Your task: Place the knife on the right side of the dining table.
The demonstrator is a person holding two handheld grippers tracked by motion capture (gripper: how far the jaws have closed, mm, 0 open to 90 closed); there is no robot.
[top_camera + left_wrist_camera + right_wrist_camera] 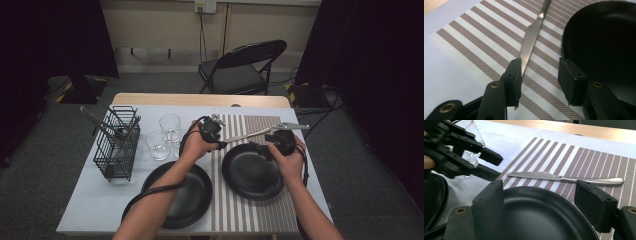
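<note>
We hold the left tongs [226,142] apart at the knife [248,135] tip, mid-frame on the striped mat [240,210], seemingly to grip it; the right tongs [267,138] gape above the plate [250,175].

Two black plates are sitting on the bench: one [252,172] under the right gripper's [284,141] jaws, the other [185,192] below the left gripper's [212,131] jaws. One knife [248,134] is lying on one striped placemat [240,210], just beyond both sets of jaws. Two clear glasses [170,125] [157,145] are standing left of the left jaws. One wire basket [117,145] is standing farther left, holding utensils too tangled to count. One folding chair [242,67] is standing past the bench.
</note>
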